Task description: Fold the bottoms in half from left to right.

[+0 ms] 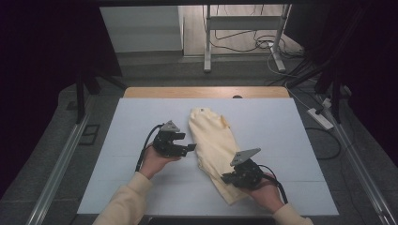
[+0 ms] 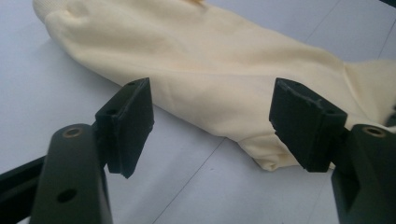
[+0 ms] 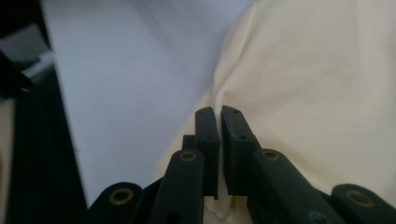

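A pale yellow cloth point(image 1: 211, 136) lies folded into a long strip on the white table sheet point(image 1: 272, 126), running from the middle toward the near right. My left gripper point(image 1: 189, 147) sits just left of the cloth's long edge. In the left gripper view it point(image 2: 215, 116) is open, with the cloth point(image 2: 210, 60) ahead and its near end between the pads. My right gripper point(image 1: 226, 178) rests on the cloth's near end. In the right gripper view it point(image 3: 218, 114) is shut on a raised fold of the cloth point(image 3: 317, 93).
The sheet covers a wooden table whose far edge point(image 1: 206, 92) shows at the back. Metal rails point(image 1: 61, 164) run along both sides. A power strip point(image 1: 321, 118) and cables lie on the floor at the right; desk legs point(image 1: 207, 42) stand behind.
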A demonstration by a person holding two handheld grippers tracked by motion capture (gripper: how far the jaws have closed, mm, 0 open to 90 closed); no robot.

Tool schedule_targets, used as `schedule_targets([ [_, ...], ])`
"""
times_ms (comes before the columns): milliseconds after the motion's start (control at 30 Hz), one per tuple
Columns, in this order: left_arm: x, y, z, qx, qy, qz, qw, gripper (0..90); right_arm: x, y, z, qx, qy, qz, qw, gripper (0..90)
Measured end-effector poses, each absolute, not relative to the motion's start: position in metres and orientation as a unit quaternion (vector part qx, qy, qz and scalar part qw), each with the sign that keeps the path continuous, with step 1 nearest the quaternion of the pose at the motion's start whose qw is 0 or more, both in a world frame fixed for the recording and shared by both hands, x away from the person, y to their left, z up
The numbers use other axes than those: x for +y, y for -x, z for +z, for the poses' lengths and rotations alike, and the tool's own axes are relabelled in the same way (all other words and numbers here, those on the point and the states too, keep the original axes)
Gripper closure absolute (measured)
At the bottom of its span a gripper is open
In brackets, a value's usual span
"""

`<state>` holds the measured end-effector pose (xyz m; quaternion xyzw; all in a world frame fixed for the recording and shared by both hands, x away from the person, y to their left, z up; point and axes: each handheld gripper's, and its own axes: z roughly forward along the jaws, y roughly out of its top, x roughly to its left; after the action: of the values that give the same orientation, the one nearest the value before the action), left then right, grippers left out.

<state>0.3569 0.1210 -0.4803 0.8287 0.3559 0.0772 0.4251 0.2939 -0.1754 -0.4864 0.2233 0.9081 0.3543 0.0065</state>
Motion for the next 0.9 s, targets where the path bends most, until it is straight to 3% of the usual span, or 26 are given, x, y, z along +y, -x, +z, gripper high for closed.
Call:
schedule_targets([
  [133, 0.122, -0.357, -0.481, 0.358, -0.829, 0.076, 0.423, 29.5, -0.168, -0.288, -0.485, 0.912, -0.206, 0.354, 0.012, 84.9],
  [267, 0.122, -0.357, -0.480, 0.357, -0.829, 0.076, 0.424, 29.3, -0.168, -0.289, -0.493, 0.918, -0.204, 0.339, 0.019, 78.7],
  [333, 0.123, -0.357, -0.480, 0.357, -0.829, 0.076, 0.424, 29.2, -0.169, -0.290, -0.492, 0.916, -0.207, 0.344, 0.022, 69.8],
  [400, 0.123, -0.357, -0.480, 0.357, -0.828, 0.077, 0.425, 29.1, -0.172, -0.289, -0.489, 0.912, -0.198, 0.356, 0.038, 52.0],
  [433, 0.123, -0.357, -0.480, 0.358, -0.828, 0.079, 0.425, 29.1, -0.174, -0.289, -0.486, 0.909, -0.201, 0.362, 0.053, 48.5],
  [567, 0.123, -0.357, -0.480, 0.357, -0.829, 0.080, 0.424, 28.9, -0.188, -0.296, -0.476, 0.890, -0.232, 0.387, 0.070, 43.1],
  [900, 0.122, -0.356, -0.480, 0.355, -0.829, 0.083, 0.424, 28.9, -0.210, -0.311, -0.481, 0.885, -0.278, 0.359, 0.099, 39.3],
])
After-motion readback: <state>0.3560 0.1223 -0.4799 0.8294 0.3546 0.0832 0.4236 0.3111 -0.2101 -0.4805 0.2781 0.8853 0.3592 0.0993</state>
